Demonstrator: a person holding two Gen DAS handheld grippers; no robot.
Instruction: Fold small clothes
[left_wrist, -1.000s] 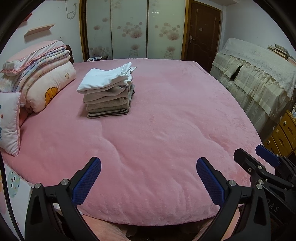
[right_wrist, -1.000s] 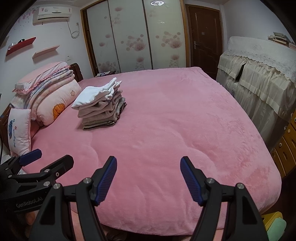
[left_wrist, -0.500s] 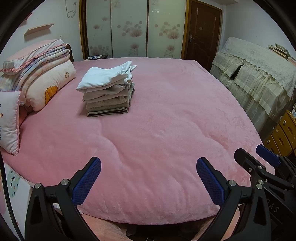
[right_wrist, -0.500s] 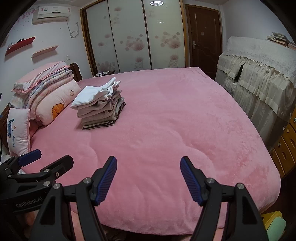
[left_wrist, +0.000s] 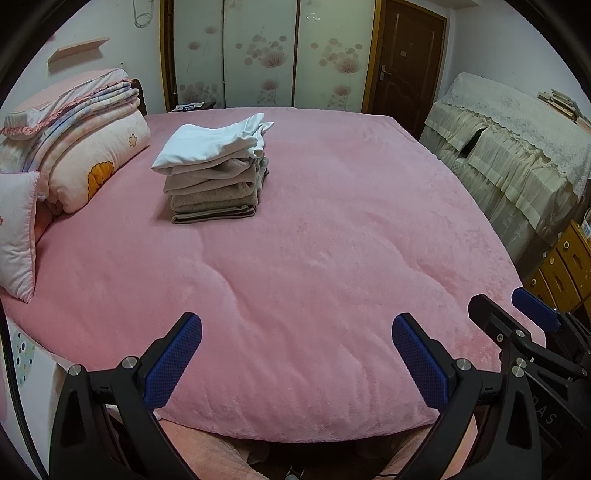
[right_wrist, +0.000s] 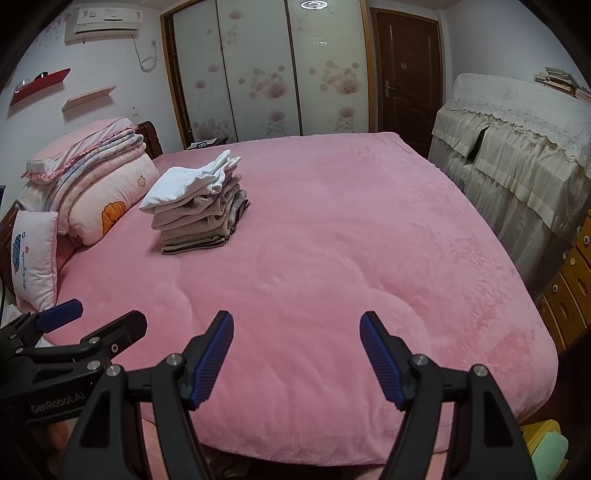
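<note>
Stacked clothes (left_wrist: 216, 173) sit toward the head of the pink bed (left_wrist: 332, 258), near the rolled quilt (left_wrist: 85, 147) and pillow (left_wrist: 16, 229), probably so the wide middle stays free as a folding surface. A white piece lies on top, greyer and beige pieces beneath, edges roughly squared. Both tools hover at the bed's foot, well apart from the pile: the left gripper (left_wrist: 295, 332) and the right gripper (right_wrist: 297, 328) each have fingers spread wide, holding nothing. No unfolded garment shows, so the folding looks finished.
</note>
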